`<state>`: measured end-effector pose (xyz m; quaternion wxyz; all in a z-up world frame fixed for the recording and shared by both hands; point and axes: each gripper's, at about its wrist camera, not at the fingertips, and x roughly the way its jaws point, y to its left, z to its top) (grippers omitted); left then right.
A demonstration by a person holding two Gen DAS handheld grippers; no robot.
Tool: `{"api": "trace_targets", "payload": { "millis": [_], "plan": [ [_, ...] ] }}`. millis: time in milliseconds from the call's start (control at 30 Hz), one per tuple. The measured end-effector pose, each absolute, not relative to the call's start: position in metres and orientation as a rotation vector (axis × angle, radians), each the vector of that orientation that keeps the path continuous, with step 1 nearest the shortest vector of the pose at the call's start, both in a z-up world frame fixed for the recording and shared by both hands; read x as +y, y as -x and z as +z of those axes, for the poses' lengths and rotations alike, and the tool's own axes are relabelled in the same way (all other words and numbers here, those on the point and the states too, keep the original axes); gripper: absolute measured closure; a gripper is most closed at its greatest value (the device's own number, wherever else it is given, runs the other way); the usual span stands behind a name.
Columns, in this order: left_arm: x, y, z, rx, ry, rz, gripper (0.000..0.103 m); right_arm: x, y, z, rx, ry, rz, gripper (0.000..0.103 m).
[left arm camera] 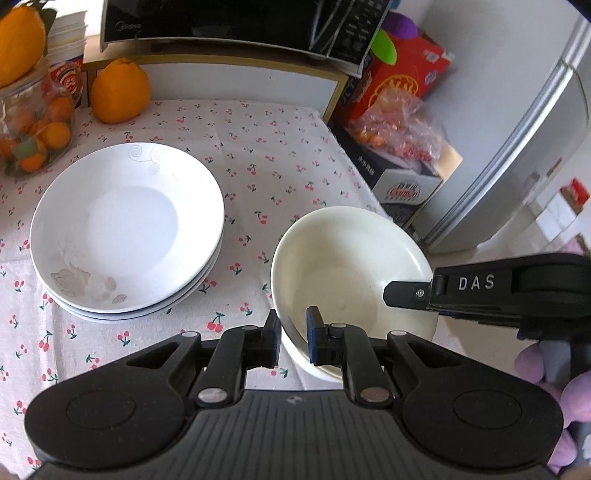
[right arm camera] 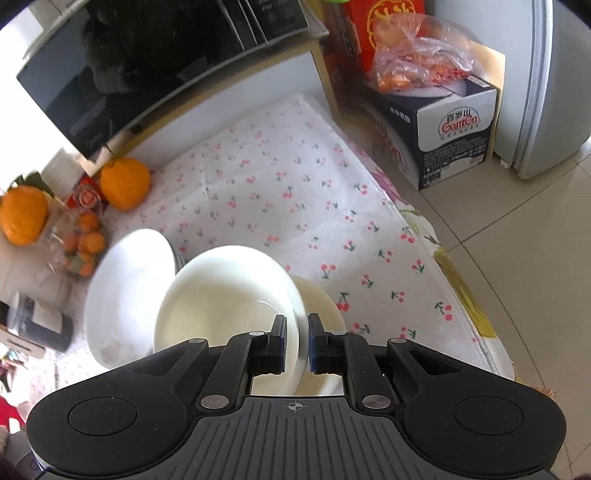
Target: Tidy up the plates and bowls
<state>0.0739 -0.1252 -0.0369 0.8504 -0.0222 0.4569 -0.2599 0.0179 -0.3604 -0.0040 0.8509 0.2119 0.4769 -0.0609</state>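
Note:
A cream bowl (left arm camera: 354,266) hangs tilted over the right side of the cherry-print tablecloth (left arm camera: 258,147). My left gripper (left arm camera: 293,321) is shut on its near rim, one pad inside and one outside. My right gripper (left arm camera: 402,293) comes in from the right onto the bowl's right rim. In the right wrist view my right gripper (right arm camera: 297,325) is shut on the rim of the cream bowl (right arm camera: 229,295), and a second cream bowl (right arm camera: 321,302) shows just behind it. A stack of white plates (left arm camera: 125,229) sits on the cloth to the left, seen blurred as the plates (right arm camera: 125,291).
A large orange (left arm camera: 120,90), a glass jar of small oranges (left arm camera: 33,125) and paper cups (left arm camera: 68,44) line the back left. A black microwave (left arm camera: 236,22) stands behind. Past the table's right edge are boxes (left arm camera: 406,184), a bagged snack pile (right arm camera: 417,62), a fridge (left arm camera: 546,129) and tiled floor (right arm camera: 517,258).

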Motion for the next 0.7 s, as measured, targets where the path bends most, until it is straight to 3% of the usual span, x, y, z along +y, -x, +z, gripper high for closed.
{"api": "trace_targets", "payload": {
  "millis": [400, 700],
  "plan": [
    [-0.1307, -0.0663, -0.042, 0.953, -0.043, -0.544, 0.088, -0.3608, -0.0192, -0.0132, 1.049, -0.393, -0.126, 0.088],
    [-0.1326, -0.0671, -0.0429, 0.941, -0.054, -0.54, 0.08, -0.3654, -0.0201, -0.0117, 1.036, -0.408, -0.11, 0.086]
  ]
}}
